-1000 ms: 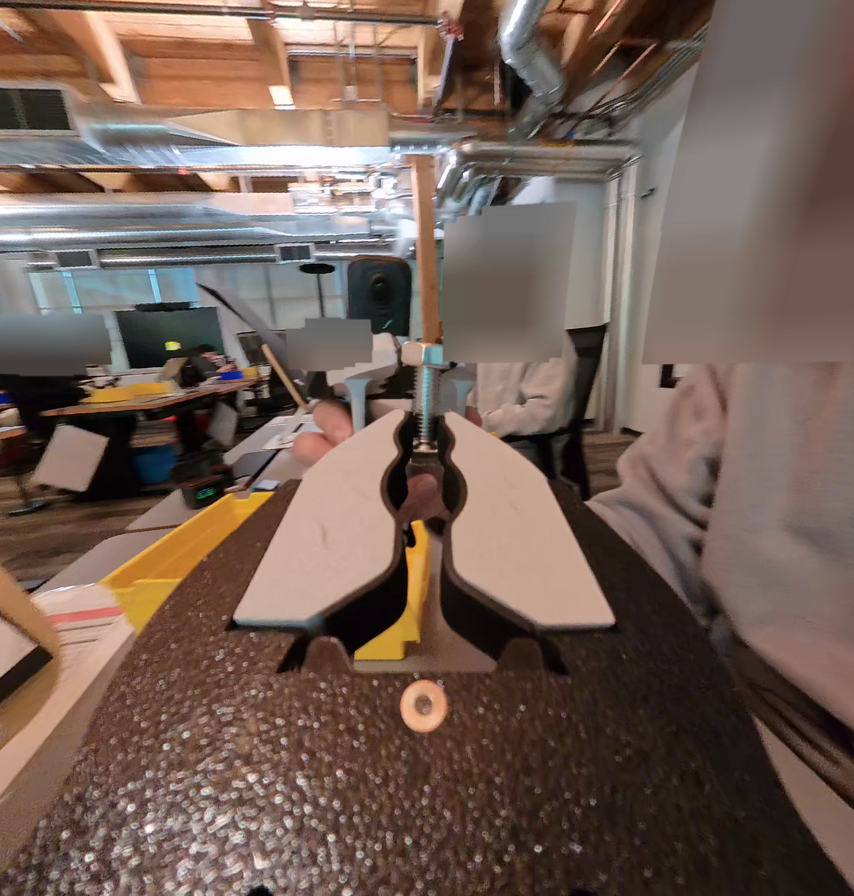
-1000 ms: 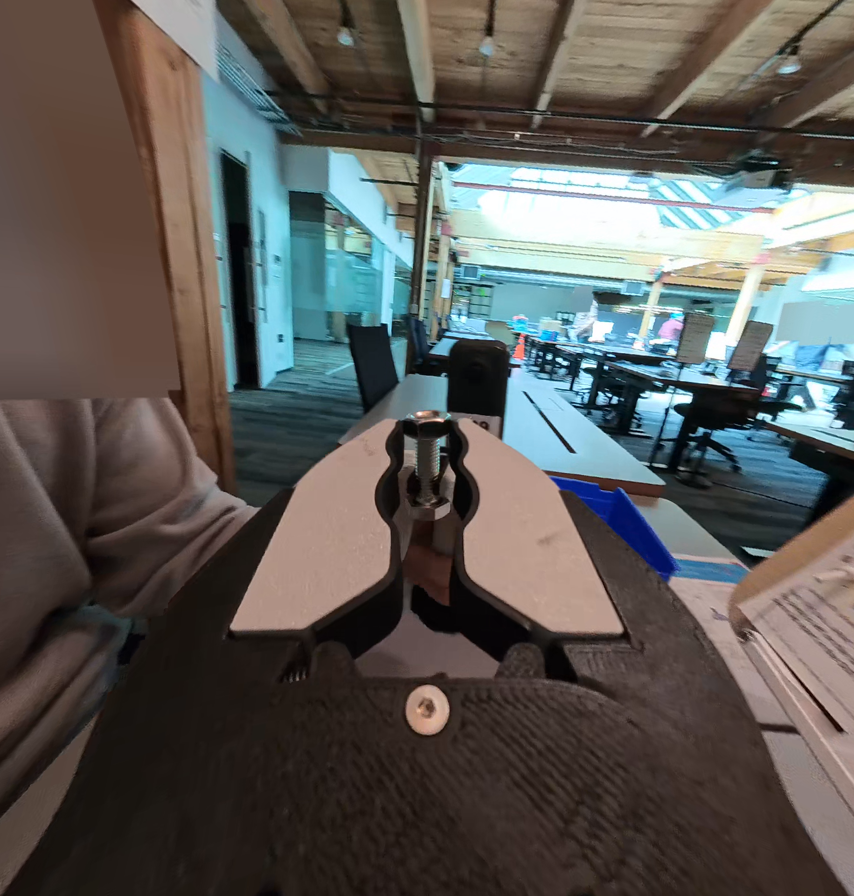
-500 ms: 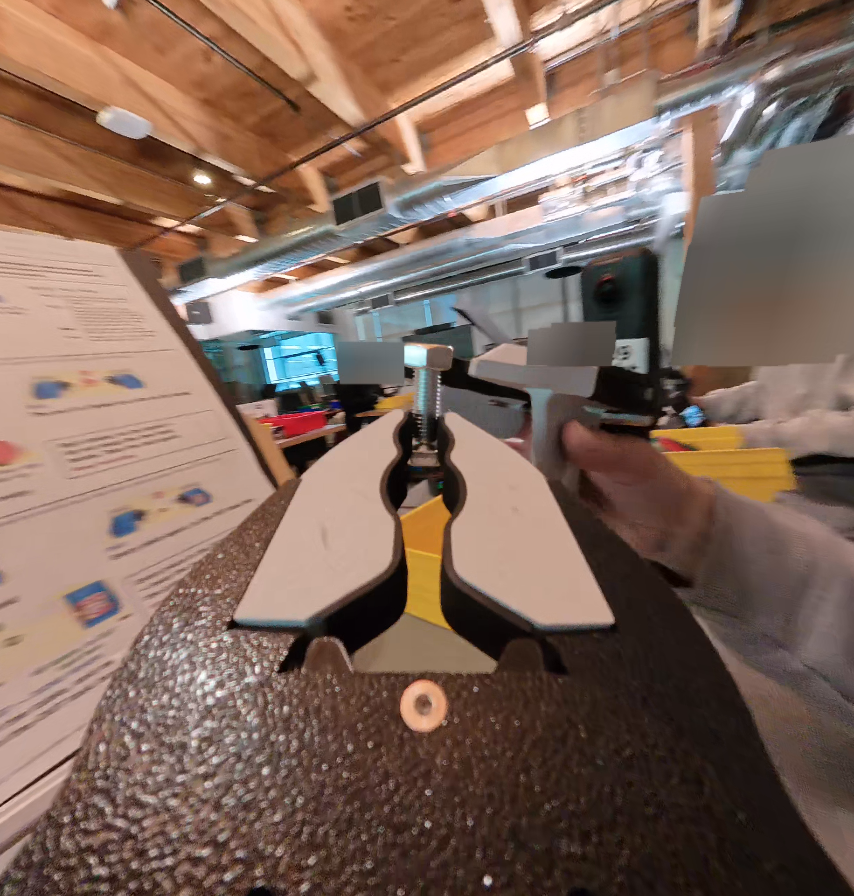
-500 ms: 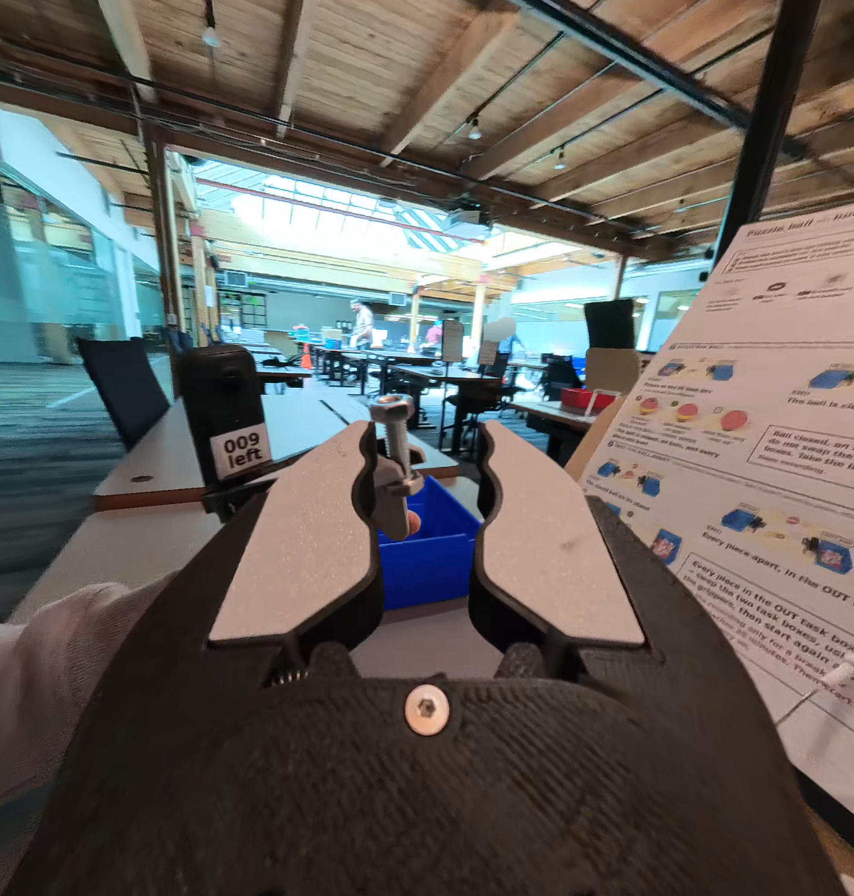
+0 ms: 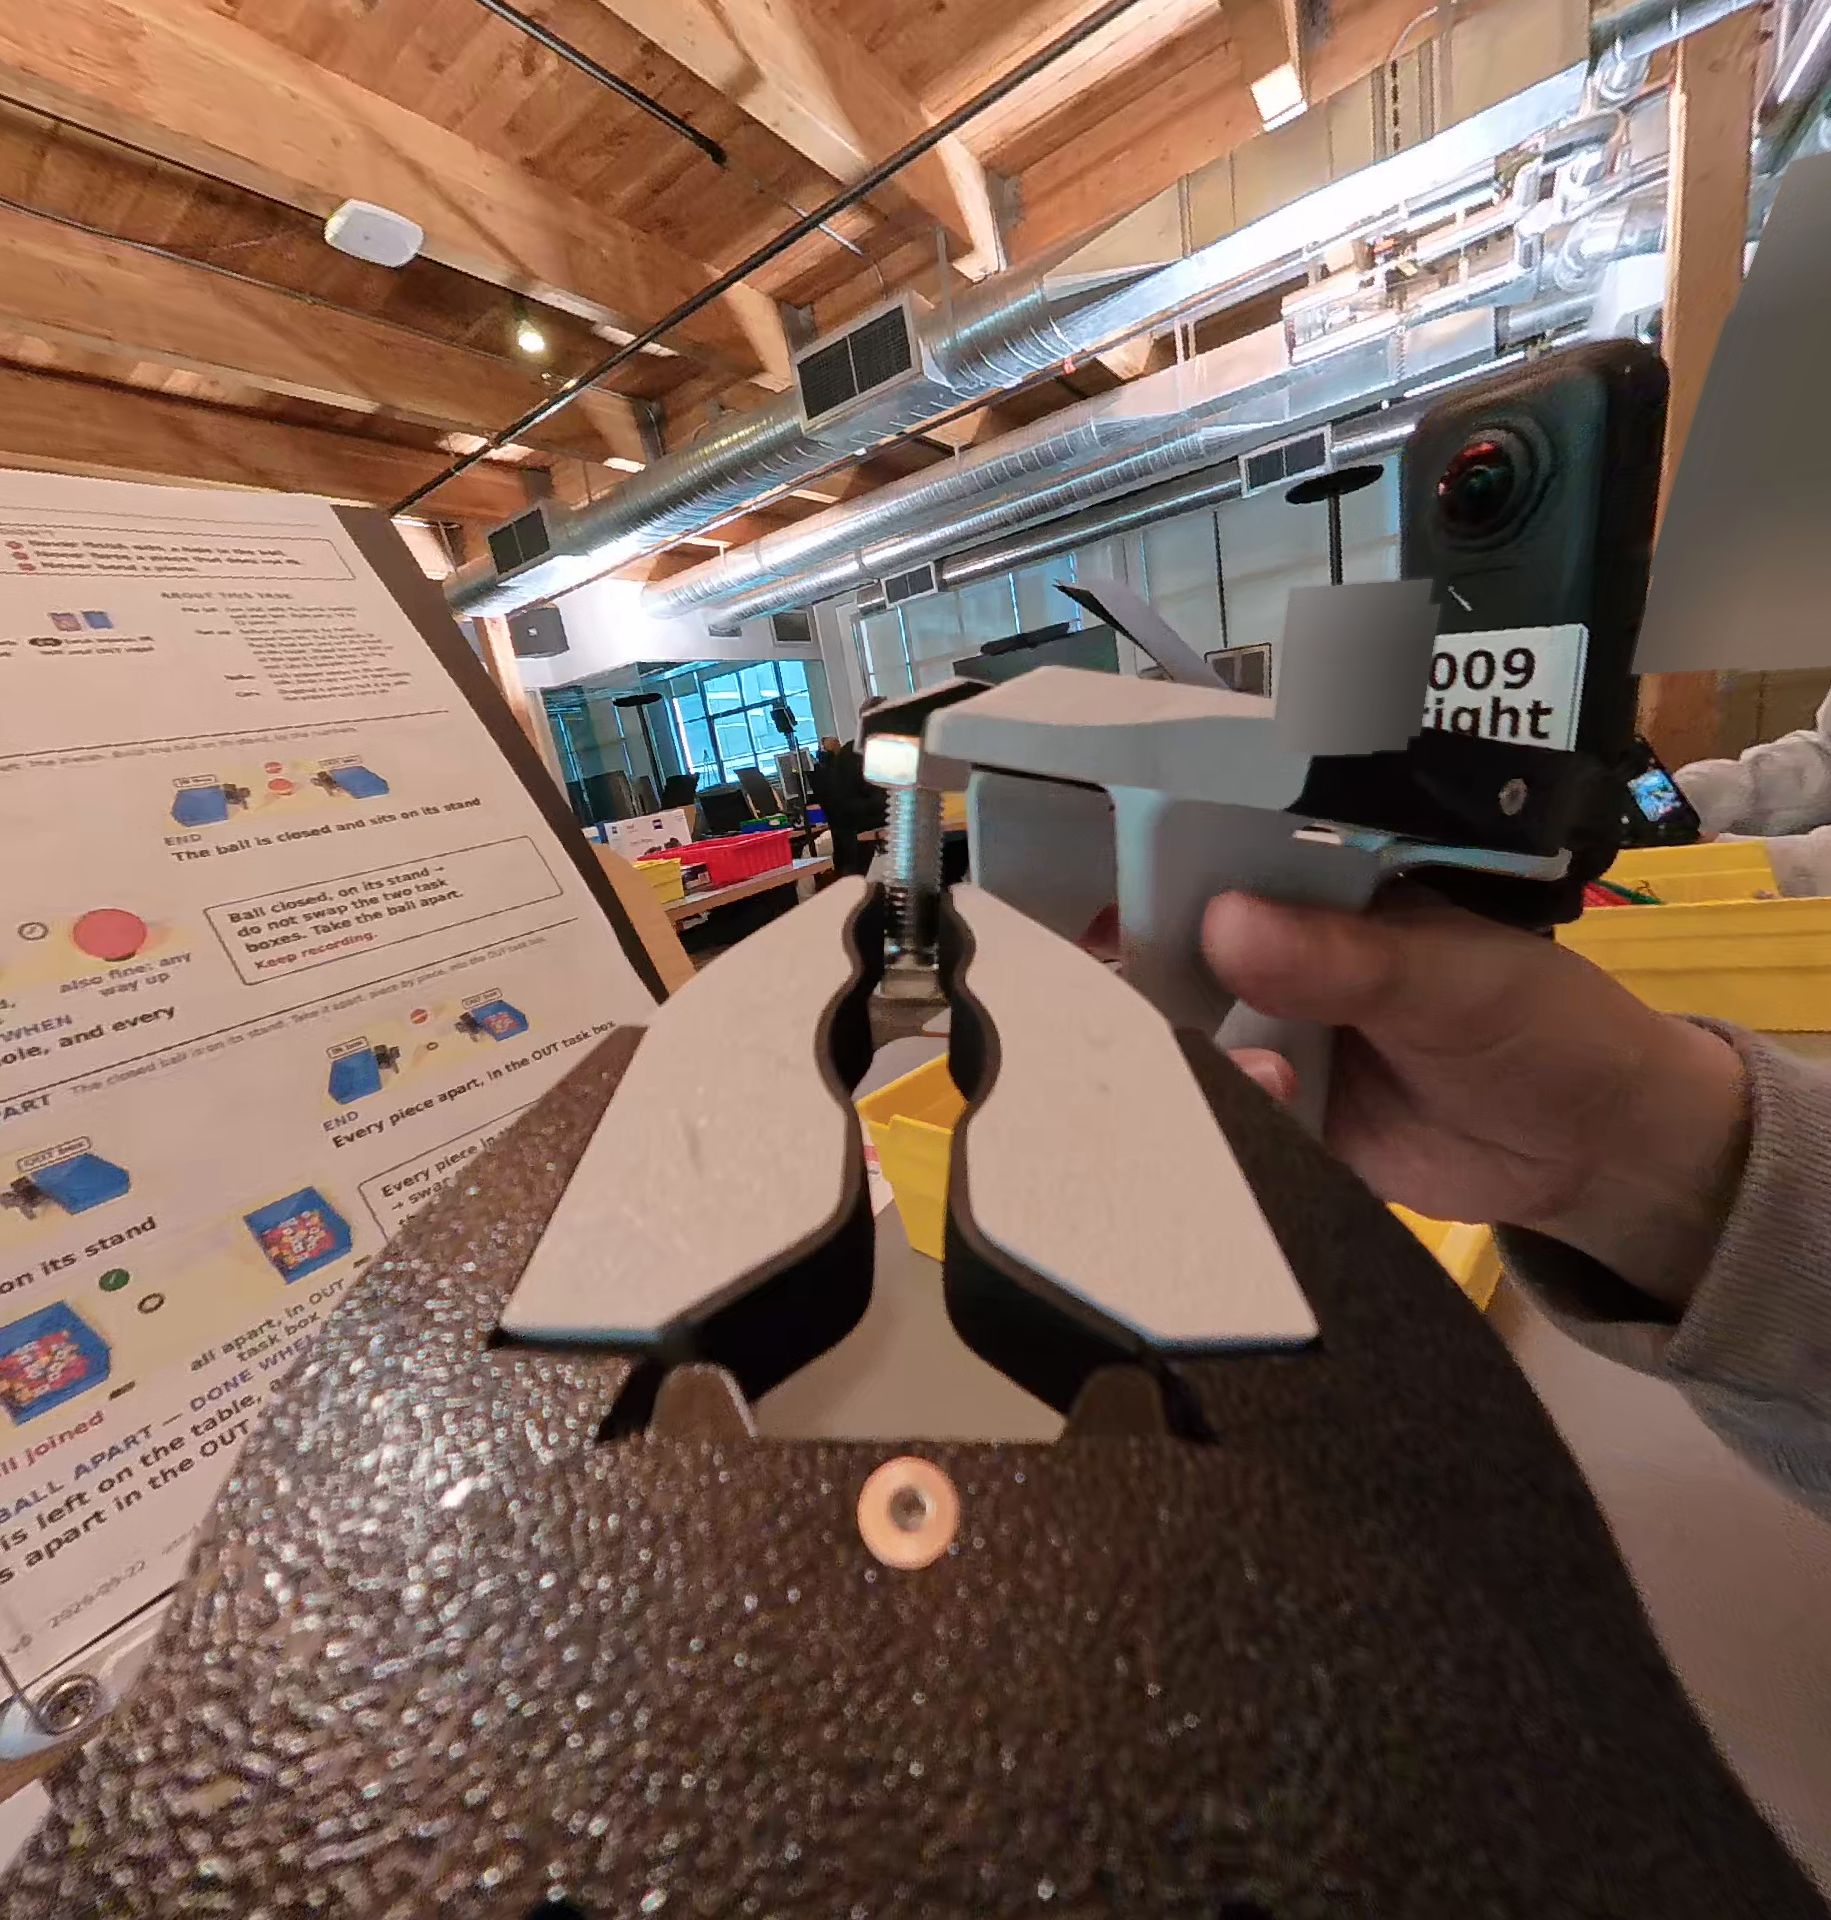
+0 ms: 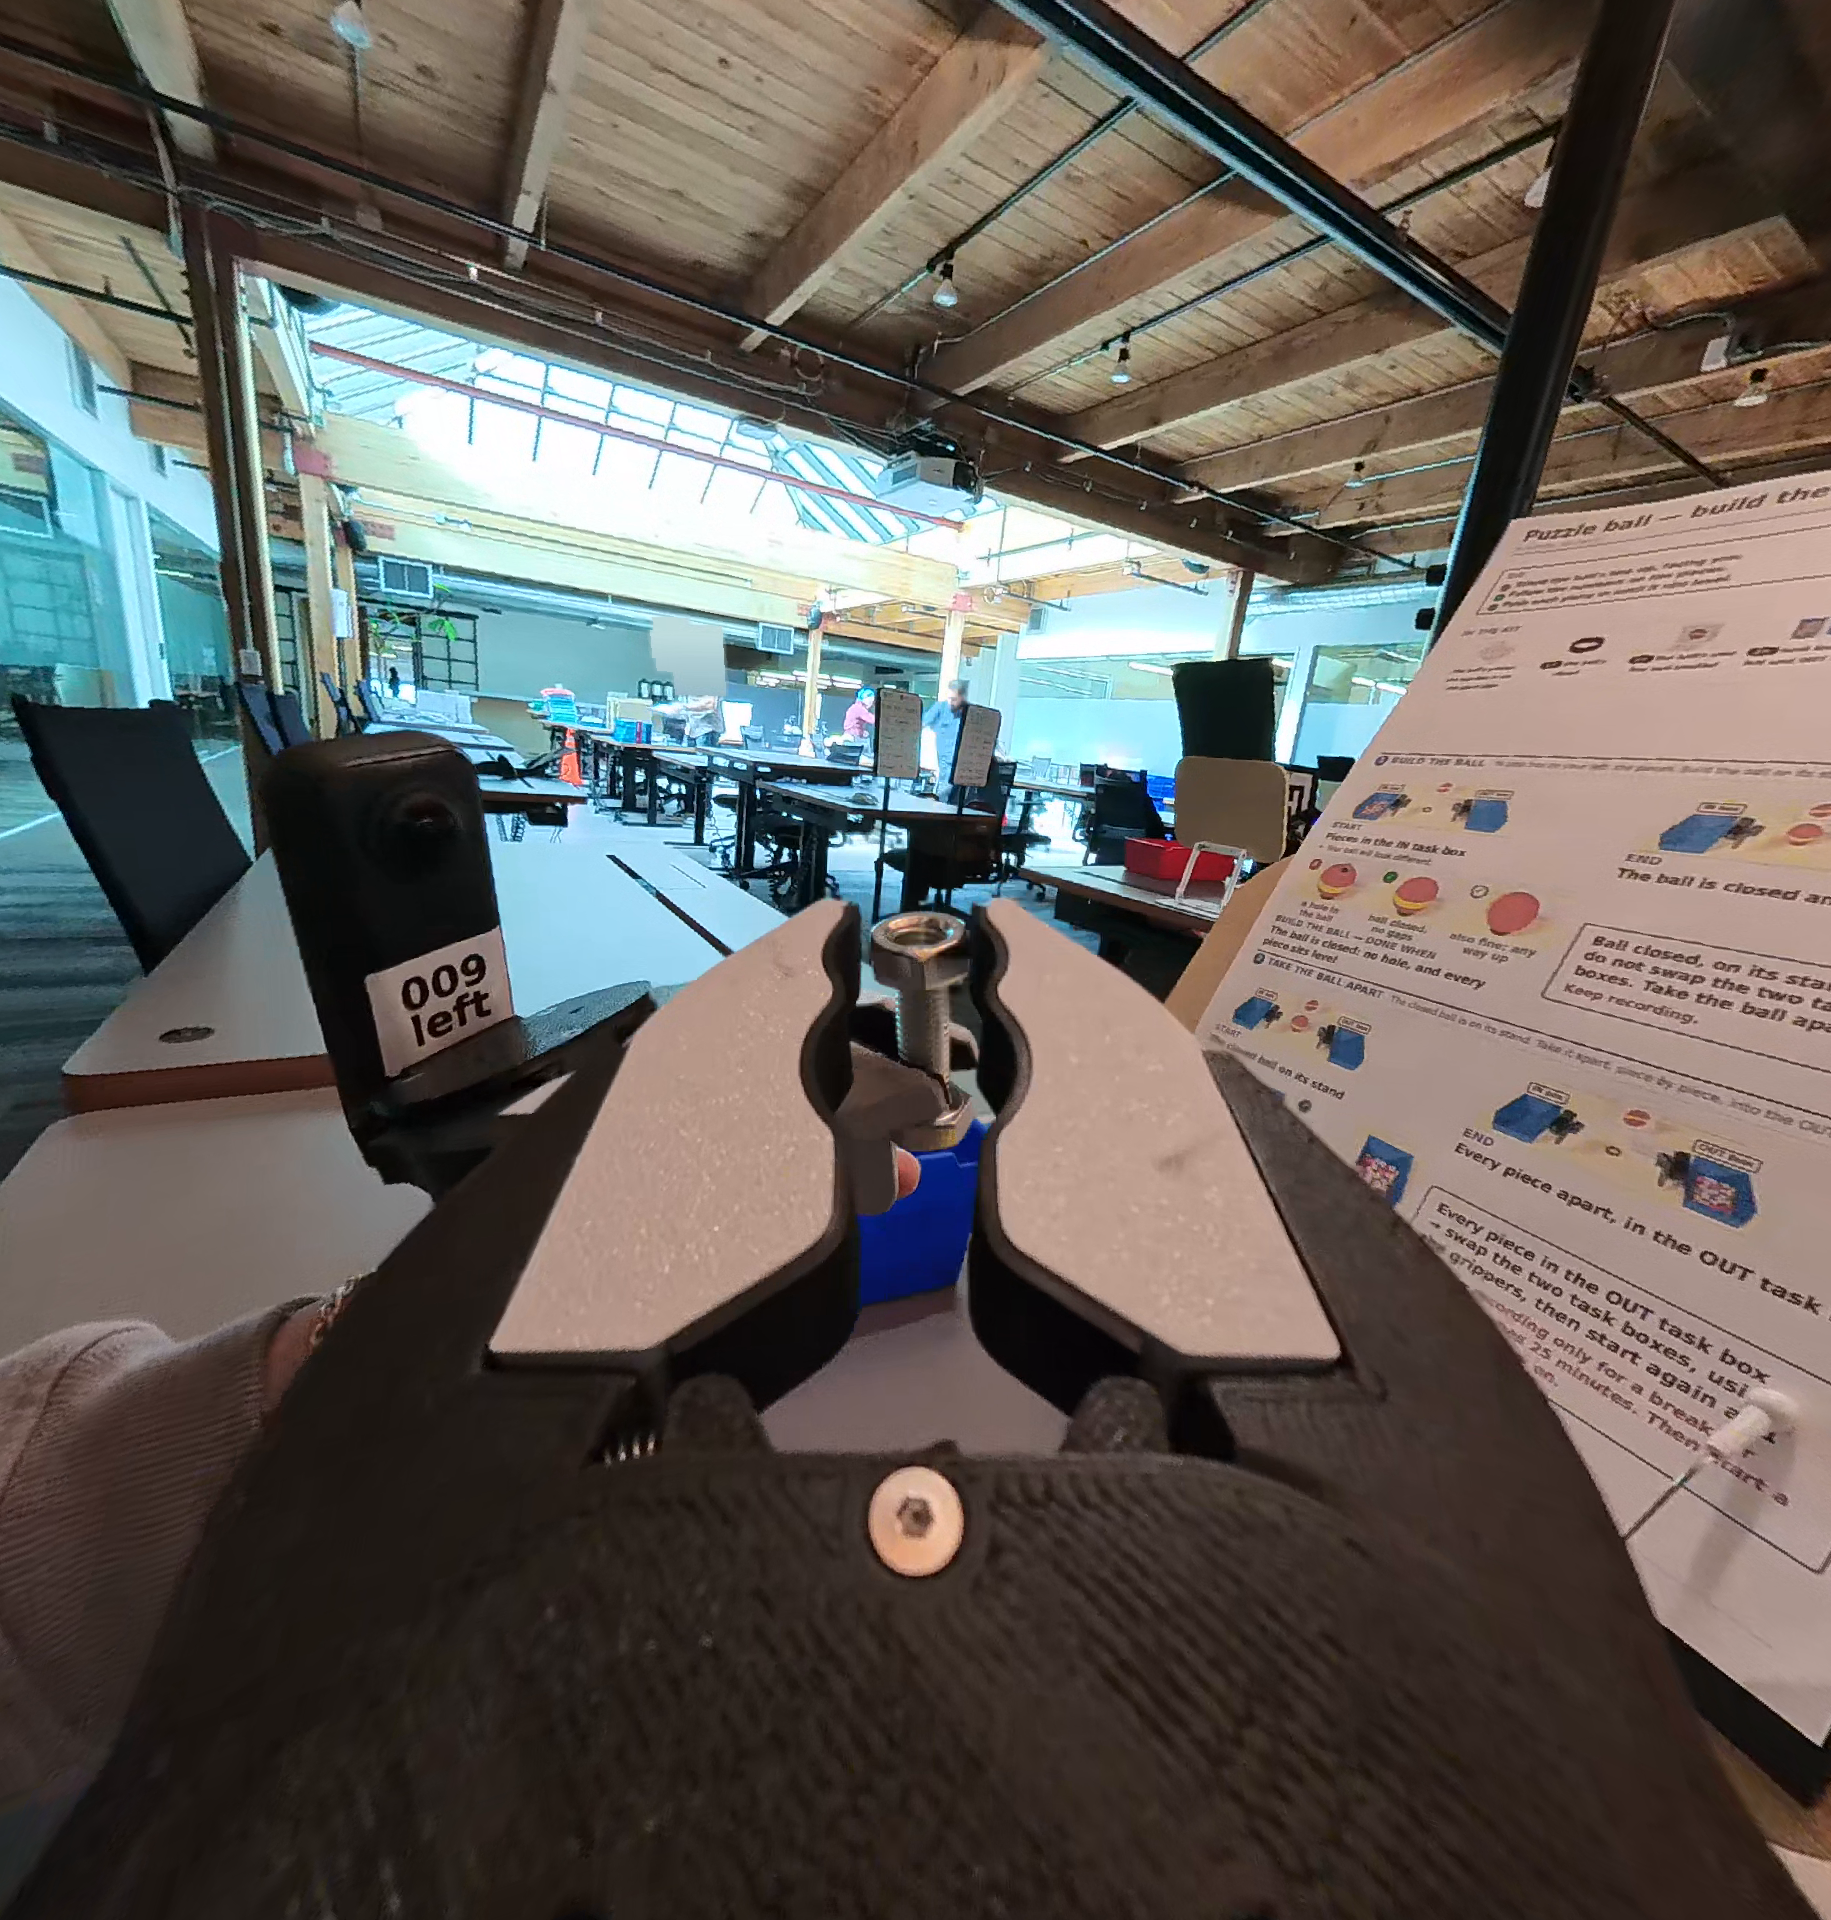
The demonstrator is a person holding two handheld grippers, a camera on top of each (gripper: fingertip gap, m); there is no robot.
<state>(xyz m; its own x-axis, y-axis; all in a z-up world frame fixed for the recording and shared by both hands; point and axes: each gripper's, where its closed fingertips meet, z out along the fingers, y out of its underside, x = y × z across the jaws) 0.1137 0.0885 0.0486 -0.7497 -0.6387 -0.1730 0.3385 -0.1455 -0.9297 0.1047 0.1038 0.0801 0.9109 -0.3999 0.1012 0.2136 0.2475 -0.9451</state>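
Two grippers are sharing one steel bolt (image 5: 911,831), holding it in the air over the table (image 6: 163,1195). The left gripper (image 5: 906,935) is clamping its threaded shank and the right gripper (image 6: 916,935) is pinching its hex end. We are judging it rigid, light and slick, with the flats gripping best. The instruction board (image 5: 215,935) is crowding one side.

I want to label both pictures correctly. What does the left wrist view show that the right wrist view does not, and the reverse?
Only the left wrist view: yellow bins, silver ducts, and a hand holding the right hand-held gripper from the side.

Only the right wrist view: a blue bin, a black camera on the other gripper, and long rows of desks.

Both: the bolt standing between the fingertips, the printed sheet and the wooden ceiling.
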